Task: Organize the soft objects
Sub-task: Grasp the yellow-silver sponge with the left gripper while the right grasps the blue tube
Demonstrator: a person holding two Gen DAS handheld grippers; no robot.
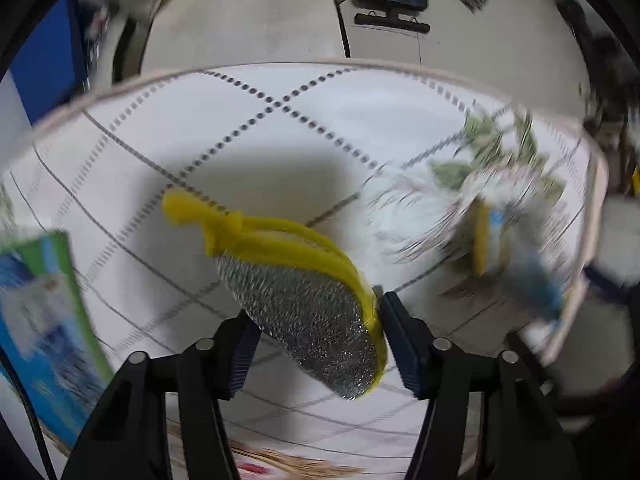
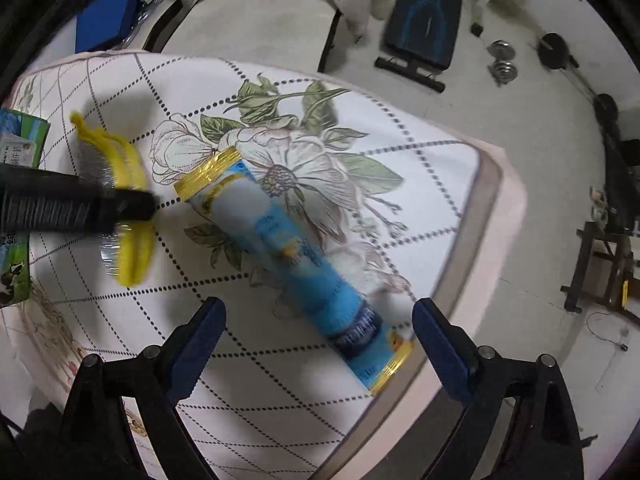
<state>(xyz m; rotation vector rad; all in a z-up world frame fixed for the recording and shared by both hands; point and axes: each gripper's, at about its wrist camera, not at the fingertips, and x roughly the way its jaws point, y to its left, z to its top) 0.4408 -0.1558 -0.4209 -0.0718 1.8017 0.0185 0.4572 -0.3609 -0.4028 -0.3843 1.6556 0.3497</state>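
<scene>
1. Green-and-blue printed carton (image 2: 18,184) sits at the left edge of the floral quilted tablecloth (image 2: 400,216).
2. Left gripper (image 1: 316,348) clenched on the yellow-edged silver mesh scrub pad (image 1: 304,304), held left of centre. Grip looks to sit at the pad's rim only; risk it twists or slips out mid-carry.
3. Right gripper (image 2: 320,344) released, jaws wide, over the blue-and-white soft tube with gold ends (image 2: 296,252), which lies diagonally toward the right edge. A nudge could roll it off.
</scene>
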